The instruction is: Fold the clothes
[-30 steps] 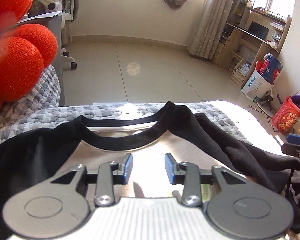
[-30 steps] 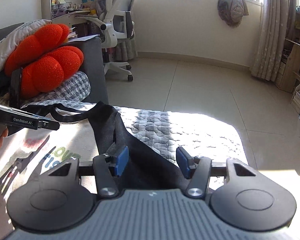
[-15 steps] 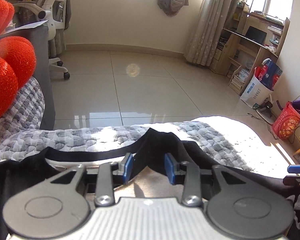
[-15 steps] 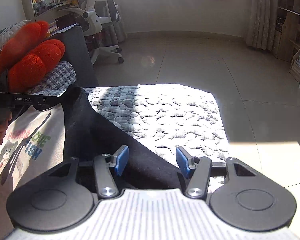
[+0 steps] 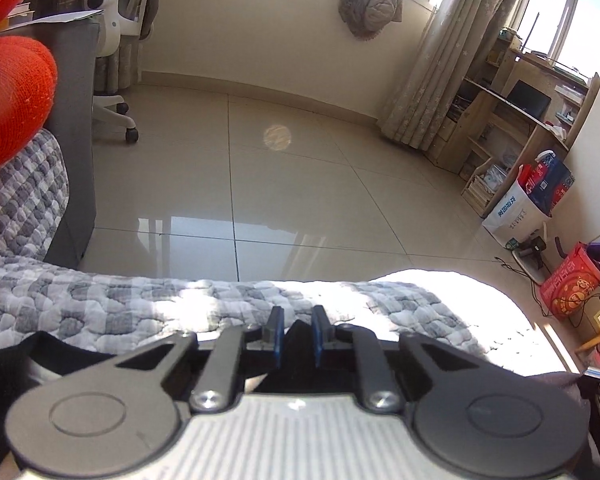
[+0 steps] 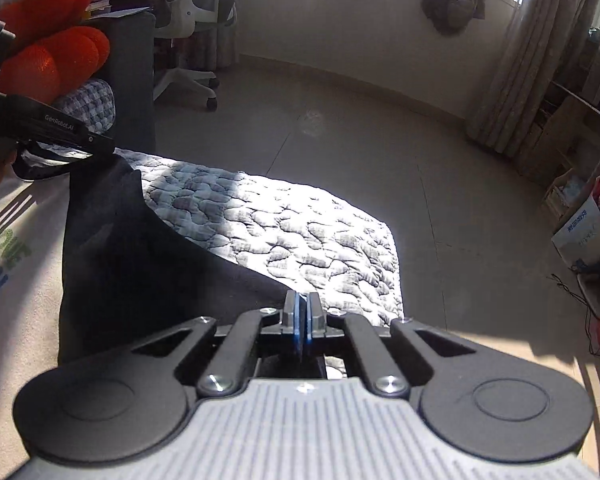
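Both hand-held grippers [image 5: 296, 334] [image 6: 302, 318] advanced to shirt [image 6: 112, 264] edge.

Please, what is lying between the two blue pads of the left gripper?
In the left wrist view, a peak of the shirt's black fabric stands between the pads of the left gripper, whose jaws are closing on it.

Free room: quilted cover [image 6: 300, 236] bare ahead of both grippers; tiled floor [image 5: 300, 184] open beyond. Obstacles: orange cushion [image 5: 12, 92] and dark sofa arm [image 5: 78, 128] to the left, office chair [image 5: 116, 12] behind; shelving [image 5: 512, 120] and bags [image 5: 532, 196] far right.
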Motion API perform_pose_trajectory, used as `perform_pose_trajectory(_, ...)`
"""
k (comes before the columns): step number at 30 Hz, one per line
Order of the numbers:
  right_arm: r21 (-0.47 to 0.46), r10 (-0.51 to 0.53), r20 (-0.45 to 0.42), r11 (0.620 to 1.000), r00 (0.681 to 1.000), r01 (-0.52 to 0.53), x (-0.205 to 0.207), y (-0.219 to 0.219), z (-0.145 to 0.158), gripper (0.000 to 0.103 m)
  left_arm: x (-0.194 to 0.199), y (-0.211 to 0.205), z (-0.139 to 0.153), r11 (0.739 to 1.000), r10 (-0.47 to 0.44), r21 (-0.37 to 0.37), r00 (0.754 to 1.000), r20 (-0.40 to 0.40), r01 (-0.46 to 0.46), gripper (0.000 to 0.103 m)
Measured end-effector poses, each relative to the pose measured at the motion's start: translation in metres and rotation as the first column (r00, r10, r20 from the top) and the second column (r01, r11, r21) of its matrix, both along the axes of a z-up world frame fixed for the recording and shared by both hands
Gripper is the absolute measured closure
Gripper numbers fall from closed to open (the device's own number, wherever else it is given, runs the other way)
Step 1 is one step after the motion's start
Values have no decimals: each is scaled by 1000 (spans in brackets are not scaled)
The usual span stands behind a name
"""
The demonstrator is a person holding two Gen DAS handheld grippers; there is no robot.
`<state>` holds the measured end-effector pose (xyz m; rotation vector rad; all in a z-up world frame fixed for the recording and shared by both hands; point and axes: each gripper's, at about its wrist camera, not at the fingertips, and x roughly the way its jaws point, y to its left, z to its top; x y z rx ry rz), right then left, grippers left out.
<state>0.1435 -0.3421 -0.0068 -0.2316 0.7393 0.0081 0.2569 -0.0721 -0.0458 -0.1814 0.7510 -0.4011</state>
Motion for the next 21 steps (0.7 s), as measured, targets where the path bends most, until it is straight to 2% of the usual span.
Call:
perform_pose_trajectory(2,-20,-36,14,999,999,37,10,-7,4,100,0,2,0,1000,7,-21,1000,-4,-7,87)
perform_pose_trajectory(4,-28,-50,15,998,999,50,19,-10,4,100,0,7,-1,999,9,-46,1000,-3,-9,77)
perform_pose_trajectory(6,-58,-63,21,996,998,64,28,-10,2,102,0,11,-2,998,8,-63,1000,4,-8,71)
perform_pose_trajectory(8,-96,-81,30,992,996,84,33,-9,-3,103,-1,15,-2,997,10,-77,1000,10,-9,70)
perform_pose_trajectory(12,-11,-120,15,993,993,120,35,-21,-9,103,-12,10,2,999,-11,-46,999,36,13,70)
perform_pose_trajectory(14,33,-135,8,990,991,135,28,-27,-7,93,-19,7,8,999,-24,-30,998,56,25,69)
perform_pose_trajectory(18,114,-146,-16,983,989,147,10,-33,0,89,-34,-1,20,998,-52,-28,997,64,54,62)
perform_pose_trajectory(19,137,-149,-21,979,989,151,5,-35,1,85,-38,-3,22,998,-61,-29,996,61,63,60)
perform_pose_trajectory(21,184,-155,-29,970,987,158,-6,-39,4,69,-47,-7,25,996,-83,-37,995,53,85,56)
